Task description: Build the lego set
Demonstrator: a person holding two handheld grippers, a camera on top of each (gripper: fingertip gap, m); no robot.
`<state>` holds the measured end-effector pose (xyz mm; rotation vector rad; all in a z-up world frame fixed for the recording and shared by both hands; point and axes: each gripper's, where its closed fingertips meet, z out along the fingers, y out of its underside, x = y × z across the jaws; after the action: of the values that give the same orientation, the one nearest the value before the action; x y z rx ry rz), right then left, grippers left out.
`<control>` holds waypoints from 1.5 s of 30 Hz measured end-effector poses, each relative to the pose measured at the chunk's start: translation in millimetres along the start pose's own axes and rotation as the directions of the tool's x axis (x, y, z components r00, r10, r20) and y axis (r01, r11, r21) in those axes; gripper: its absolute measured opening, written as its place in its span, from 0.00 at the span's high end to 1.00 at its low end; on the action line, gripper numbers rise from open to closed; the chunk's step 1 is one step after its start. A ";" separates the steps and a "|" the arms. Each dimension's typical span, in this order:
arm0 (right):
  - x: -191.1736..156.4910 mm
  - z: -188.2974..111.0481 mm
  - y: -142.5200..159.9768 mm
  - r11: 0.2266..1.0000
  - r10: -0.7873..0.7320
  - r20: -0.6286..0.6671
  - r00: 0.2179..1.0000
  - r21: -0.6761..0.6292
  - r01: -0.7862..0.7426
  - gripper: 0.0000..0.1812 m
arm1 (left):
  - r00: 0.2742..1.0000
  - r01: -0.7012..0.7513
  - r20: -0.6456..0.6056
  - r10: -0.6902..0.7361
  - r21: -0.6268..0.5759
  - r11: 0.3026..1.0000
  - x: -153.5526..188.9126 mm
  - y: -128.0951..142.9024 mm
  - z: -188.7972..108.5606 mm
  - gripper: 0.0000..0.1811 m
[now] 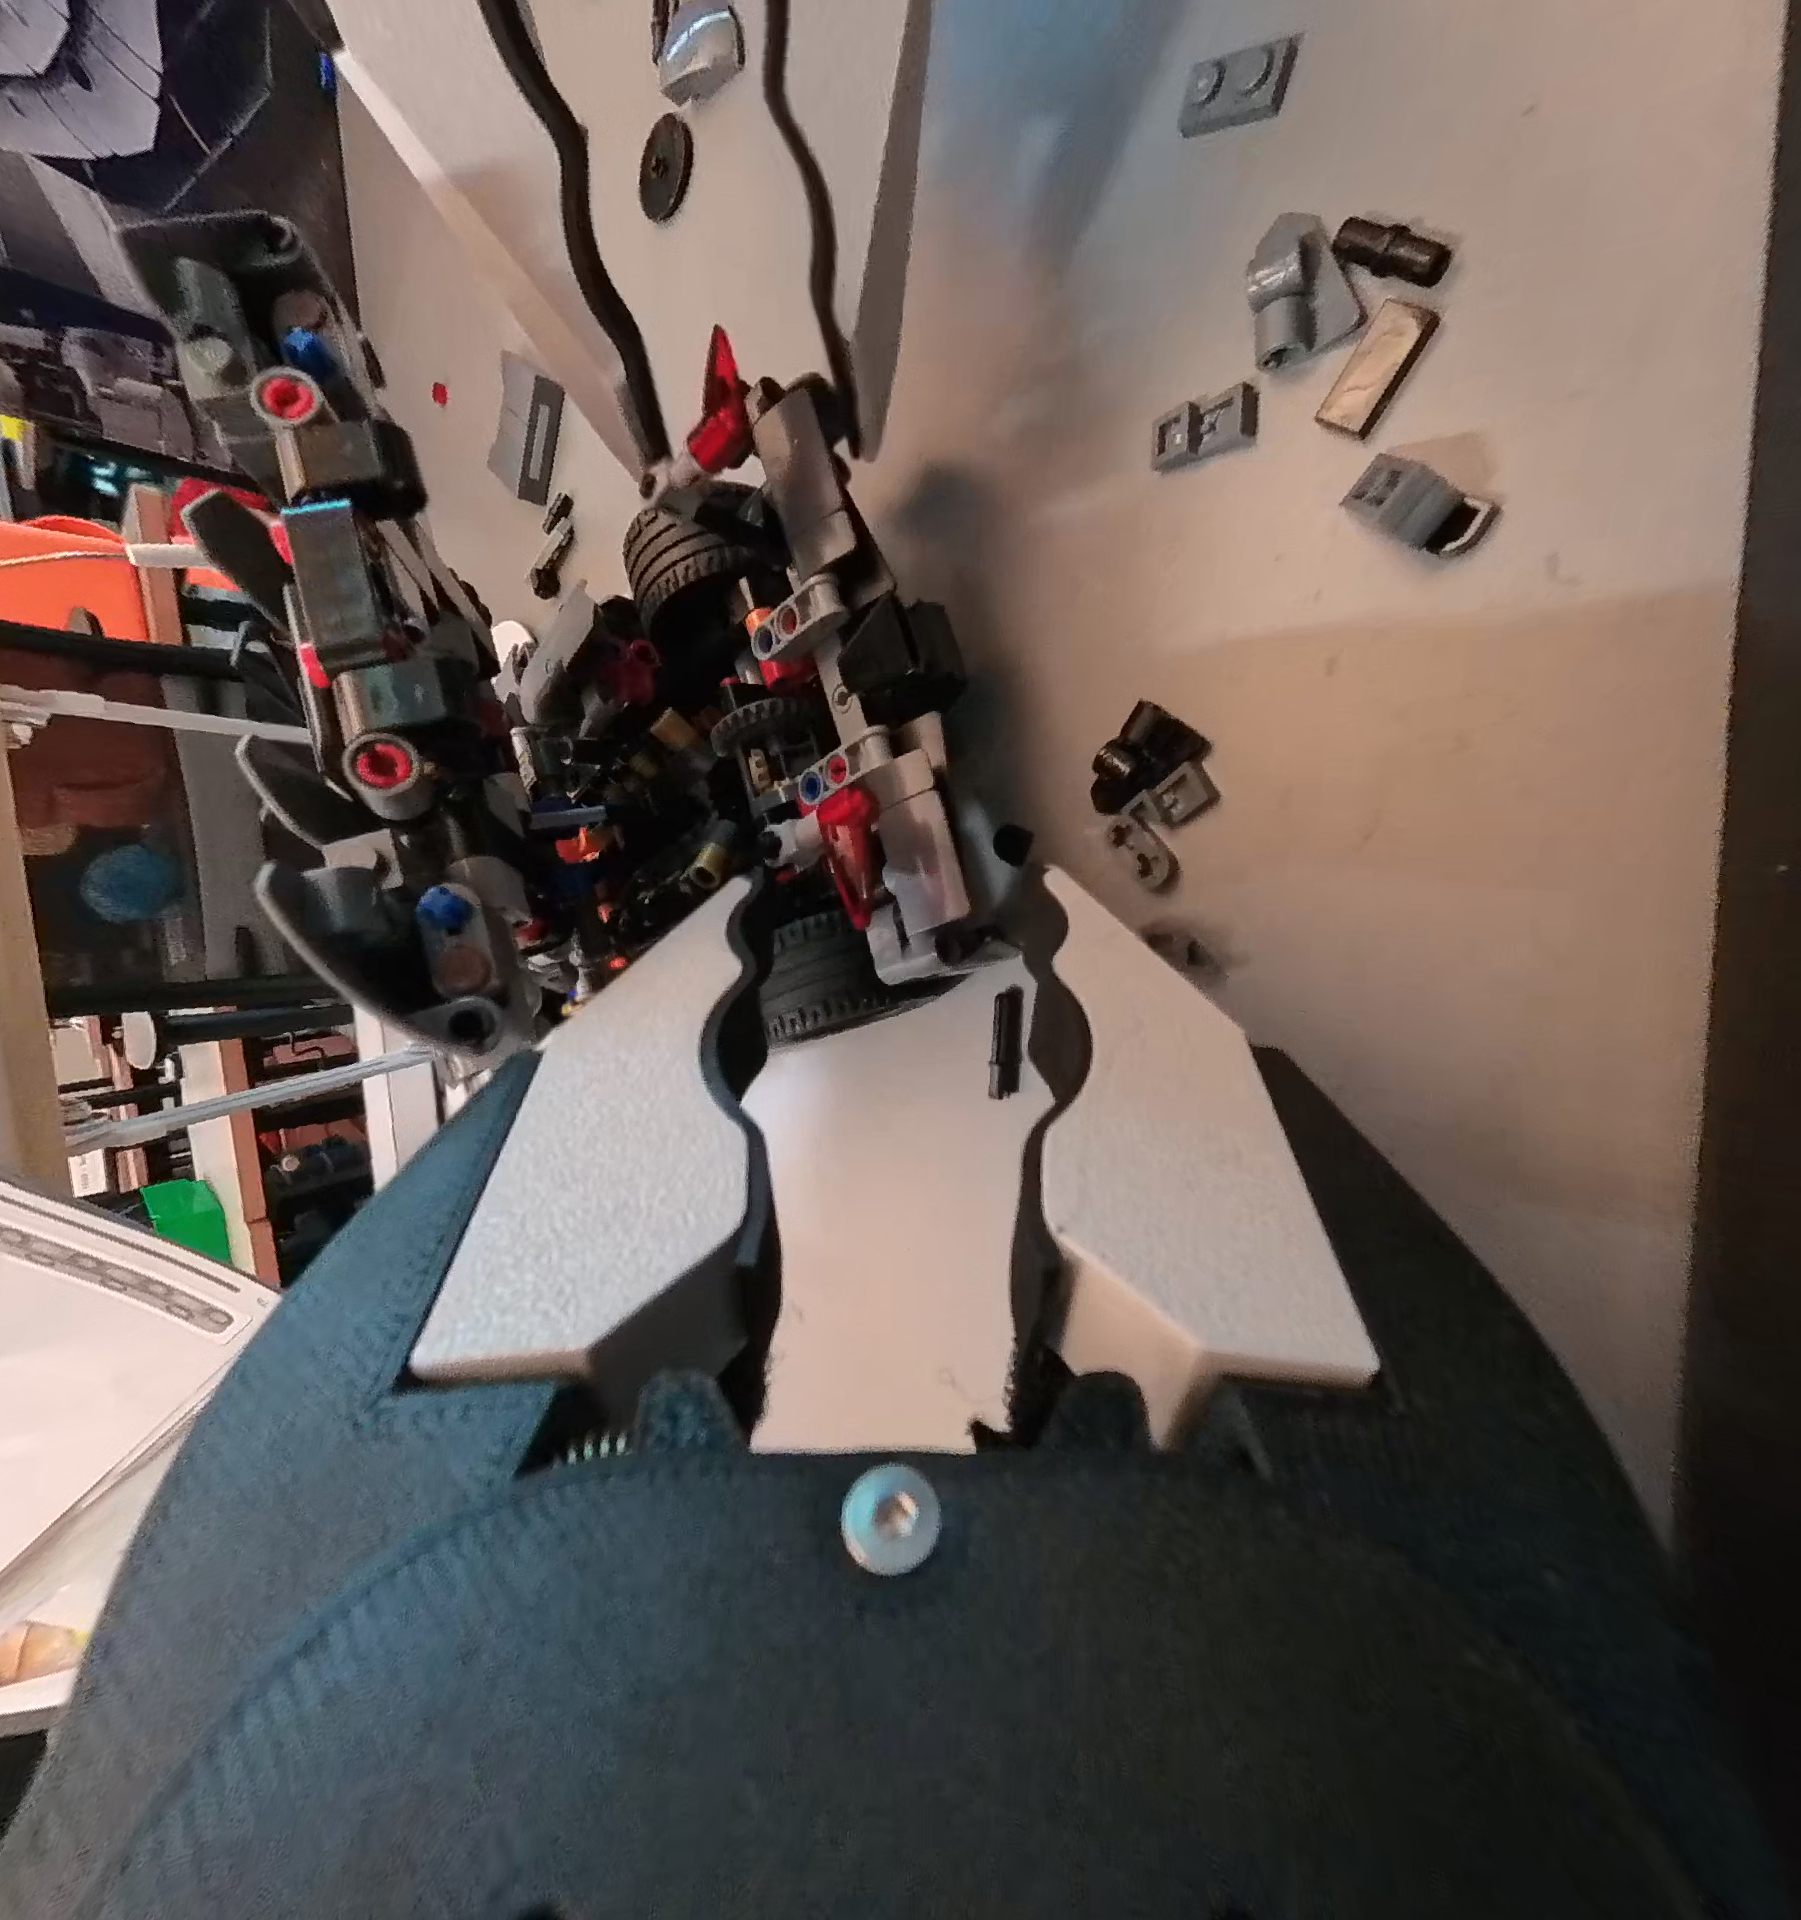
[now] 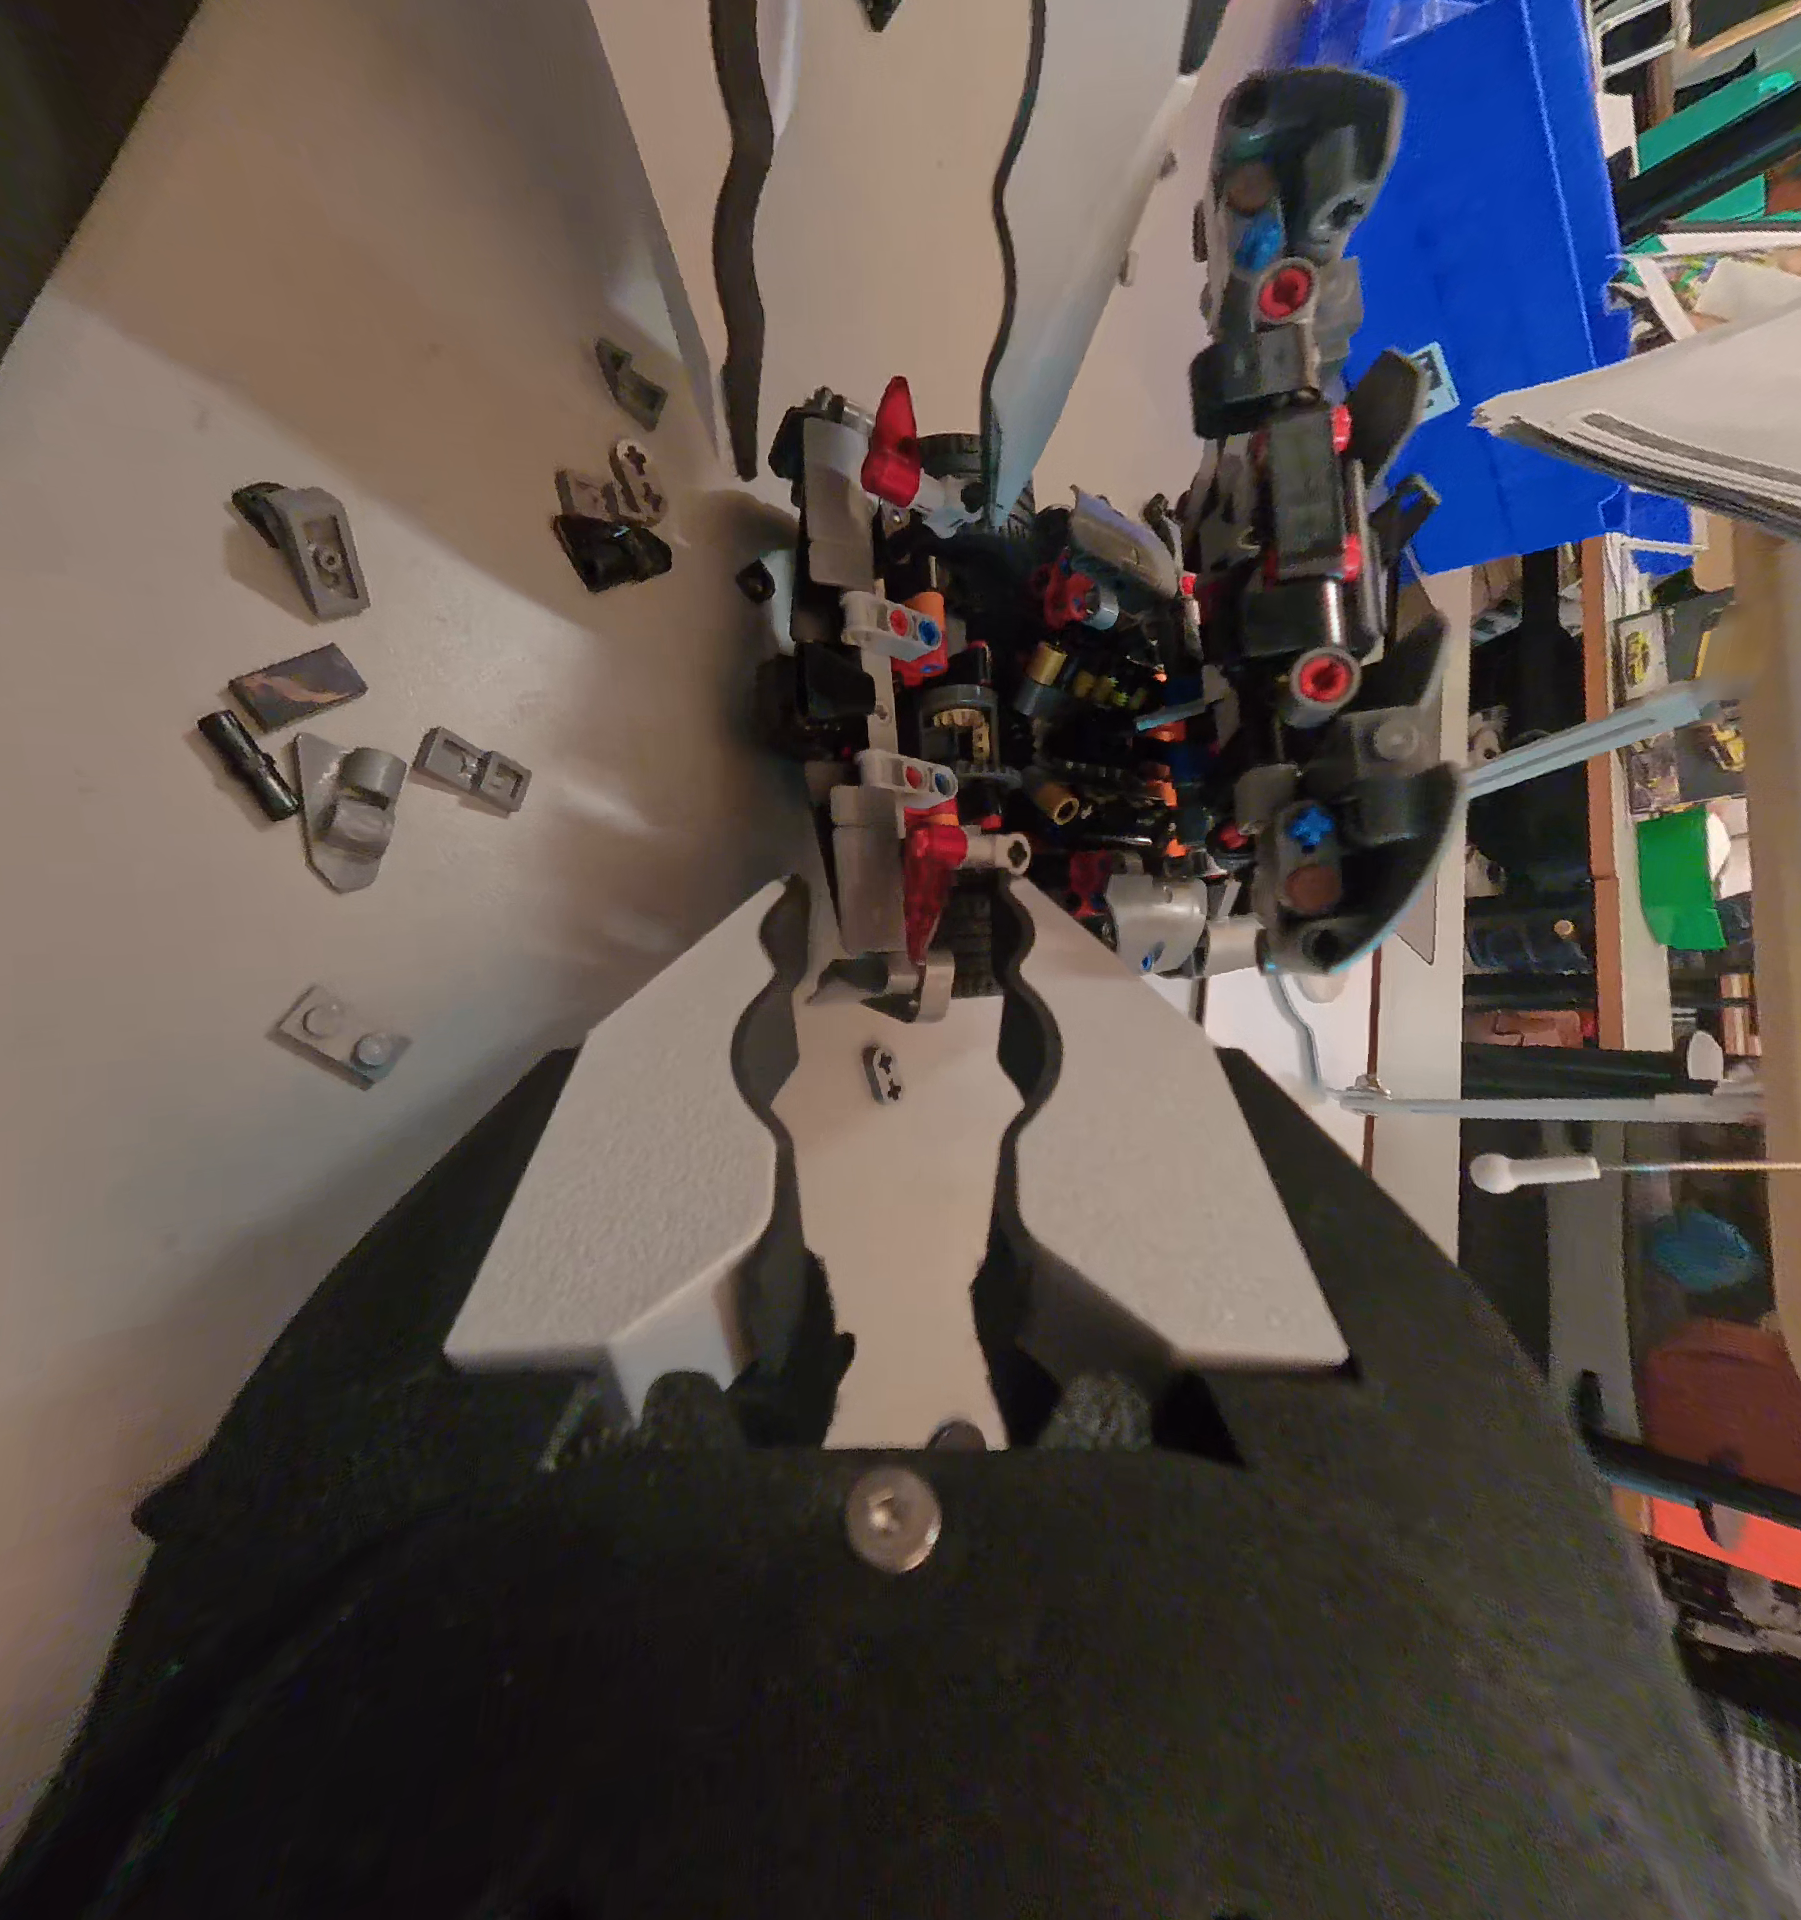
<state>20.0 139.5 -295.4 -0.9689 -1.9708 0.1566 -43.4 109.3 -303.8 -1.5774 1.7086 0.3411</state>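
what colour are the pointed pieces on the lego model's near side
Translucent red pointed pieces, clearest in the right wrist view.

model core (image 2: 1093, 717) — parts too small to tell | booklet (image 1: 54, 1382) — cut off by frame edge

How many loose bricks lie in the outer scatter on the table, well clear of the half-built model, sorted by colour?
Grey pieces: 4
Black pin: 1
Dark glossy tile: 1
Total: 6
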 end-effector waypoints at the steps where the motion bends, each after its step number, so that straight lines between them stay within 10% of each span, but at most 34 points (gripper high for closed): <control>1: -0.8 1.3 -0.2 1.000 -0.008 0.001 1.000 -0.006 0.008 0.81 | 1.000 -0.001 -0.001 0.001 0.004 1.000 0.3 -0.2 0.0 0.75; 45: 3.9 -13.1 0.7 0.950 0.223 0.211 0.952 0.170 -0.261 0.99 | 0.997 0.067 -0.055 -0.062 0.090 0.994 1.5 -6.7 -5.7 0.88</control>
<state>29.4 139.3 -285.5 -1.0960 -1.9555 0.5920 -39.1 103.1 -299.0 -1.5823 1.6843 0.1883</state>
